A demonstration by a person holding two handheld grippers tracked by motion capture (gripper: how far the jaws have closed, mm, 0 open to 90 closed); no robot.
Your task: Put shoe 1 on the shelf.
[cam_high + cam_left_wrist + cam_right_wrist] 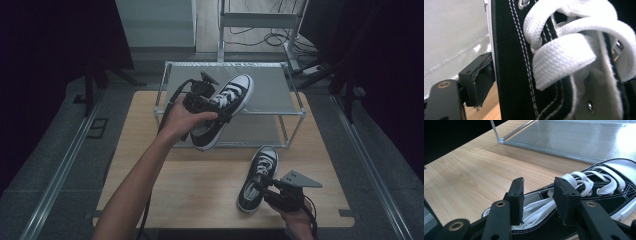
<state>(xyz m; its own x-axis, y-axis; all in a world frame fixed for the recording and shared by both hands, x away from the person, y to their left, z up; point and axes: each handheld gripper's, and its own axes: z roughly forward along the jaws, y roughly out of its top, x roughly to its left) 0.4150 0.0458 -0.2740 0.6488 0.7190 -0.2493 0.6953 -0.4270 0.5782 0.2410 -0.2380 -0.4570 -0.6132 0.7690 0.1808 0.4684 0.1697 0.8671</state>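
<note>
A dim room with dark drapes frames a pale wooden surface (150, 185), where a low metal-framed rack (270, 95) with two grey shelves stands at the far side. Ahead of both tongs, the rack is the largest thing on the wood. The left tongs (216, 107) are lifted above the surface in front of the rack, clamped on a black-and-white sneaker (227, 107) at its laced upper (the left gripper view shows a black pad pressed against the canvas side, white laces bulging just beyond). That raised shoe tilts, its white toe pointing up toward the rack's top shelf. Nearer the person, the right tongs (263, 184) sit low at the second sneaker (257, 177), which lies flat on the wood; their black jaws stand narrowly parted over its heel opening, one pad either side of the loose laces (539, 207), not closed on anything.
</note>
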